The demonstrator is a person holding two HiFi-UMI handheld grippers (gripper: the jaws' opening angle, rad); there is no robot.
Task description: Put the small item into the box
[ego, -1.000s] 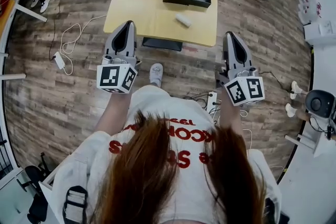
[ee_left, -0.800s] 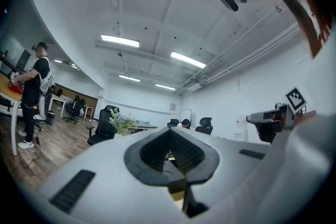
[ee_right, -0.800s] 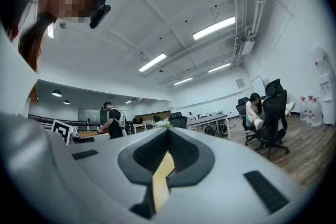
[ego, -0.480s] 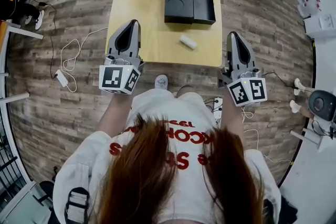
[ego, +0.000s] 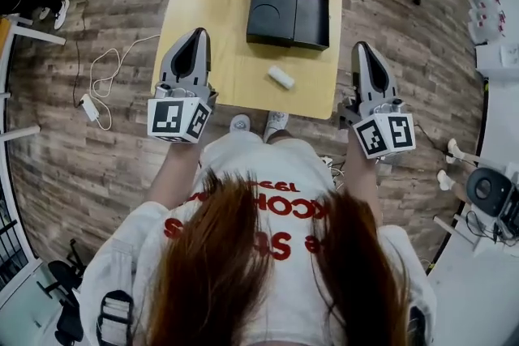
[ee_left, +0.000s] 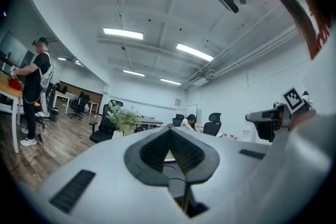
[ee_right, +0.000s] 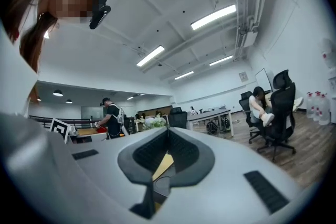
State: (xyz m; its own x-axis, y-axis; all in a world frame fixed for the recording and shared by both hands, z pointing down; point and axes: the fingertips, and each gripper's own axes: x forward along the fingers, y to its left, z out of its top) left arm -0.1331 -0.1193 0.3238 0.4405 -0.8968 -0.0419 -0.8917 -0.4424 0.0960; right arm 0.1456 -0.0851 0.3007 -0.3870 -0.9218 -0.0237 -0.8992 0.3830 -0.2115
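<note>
Both pairs of jaws are pressed together with nothing between them as a person holds the left gripper [ego: 197, 35] and right gripper [ego: 362, 47] above the near edge of a yellow table [ego: 212, 12]. The small white item [ego: 280, 77] lies on the tabletop between the 2 tools, near the open black box [ego: 289, 10] and untouched by either gripper.

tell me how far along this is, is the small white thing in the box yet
Done: nothing yet. The small white item lies on the table, apart from the open black box. In hand: nothing. The left gripper and right gripper are both shut and empty, held near the table's near edge. Left to do: pick up the item and set it in the box.
</note>
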